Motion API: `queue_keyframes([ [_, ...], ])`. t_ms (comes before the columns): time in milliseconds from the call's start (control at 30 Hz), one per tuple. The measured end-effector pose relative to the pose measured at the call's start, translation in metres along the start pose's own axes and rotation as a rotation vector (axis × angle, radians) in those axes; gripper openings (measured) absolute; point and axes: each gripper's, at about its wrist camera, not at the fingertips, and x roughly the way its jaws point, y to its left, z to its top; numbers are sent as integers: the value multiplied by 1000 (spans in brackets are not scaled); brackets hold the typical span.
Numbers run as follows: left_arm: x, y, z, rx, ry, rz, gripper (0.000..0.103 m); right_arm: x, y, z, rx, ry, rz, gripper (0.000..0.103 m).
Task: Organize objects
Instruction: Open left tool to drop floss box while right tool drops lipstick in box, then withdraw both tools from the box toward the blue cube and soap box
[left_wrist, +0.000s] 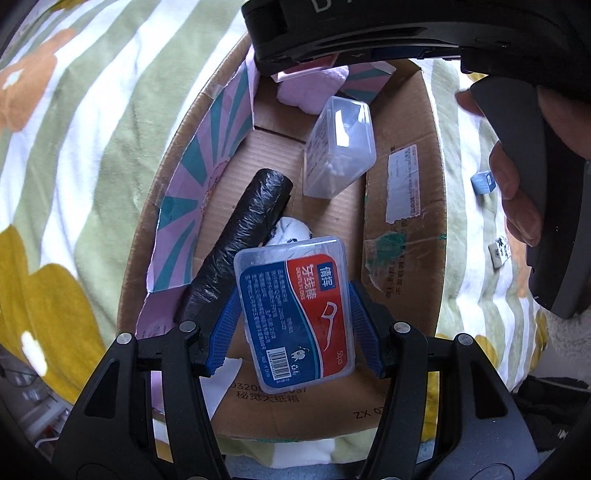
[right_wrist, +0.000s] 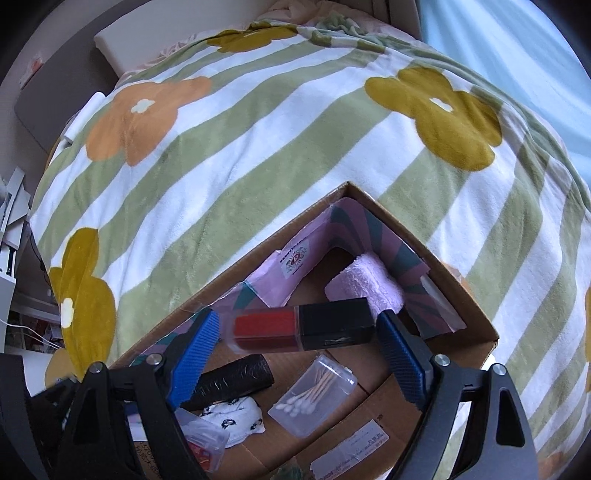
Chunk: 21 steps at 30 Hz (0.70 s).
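From the left wrist camera, the left gripper (left_wrist: 293, 314) reaches down over an open cardboard box (left_wrist: 402, 273) that sits on a striped flowered blanket (left_wrist: 92, 147). Its blue fingers (left_wrist: 225, 325) clamp the two long sides of a floss pick box (left_wrist: 295, 314), which hangs tilted just above the box floor. Beneath and beyond it lie a black bag roll (left_wrist: 240, 240), a white printed cloth (left_wrist: 291, 230) and a clear cotton swab case (left_wrist: 340, 144), with a pink towel (left_wrist: 310, 88) at the far end. At the top and right of this view the other tool's dark body looms, gripped by the person's right hand (left_wrist: 517, 184). Two small items rest on the blanket outside the box, too small to name.

From the right wrist camera, the right gripper (right_wrist: 301, 328) points toward the box's far corner (right_wrist: 347, 188). Its fingers (right_wrist: 399, 354) pinch a red lip gloss tube (right_wrist: 301, 326) end to end, held level above the box interior. Below it sit the bag roll (right_wrist: 232, 378), the swab case (right_wrist: 314, 395) and the printed cloth (right_wrist: 232, 415); the pink towel (right_wrist: 365, 284) lies against the far lining.
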Motion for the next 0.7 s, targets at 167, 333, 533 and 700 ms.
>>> queue_keyframes([
  [167, -1, -6, -3, 12, -11, 1, 103, -3, 0, -2, -39, -28, -5, 102],
  [333, 5, -8, -4, 3, -5, 13, 103, -8, -7, -8, -8, -36, -11, 102],
  [533, 6, -12, -5, -2, -9, 6, 103, -18, -9, -12, 11, -37, -12, 102],
  [700, 4, -21, -6, 8, -16, 7, 103, -33, -6, -15, 16, -46, -23, 102],
])
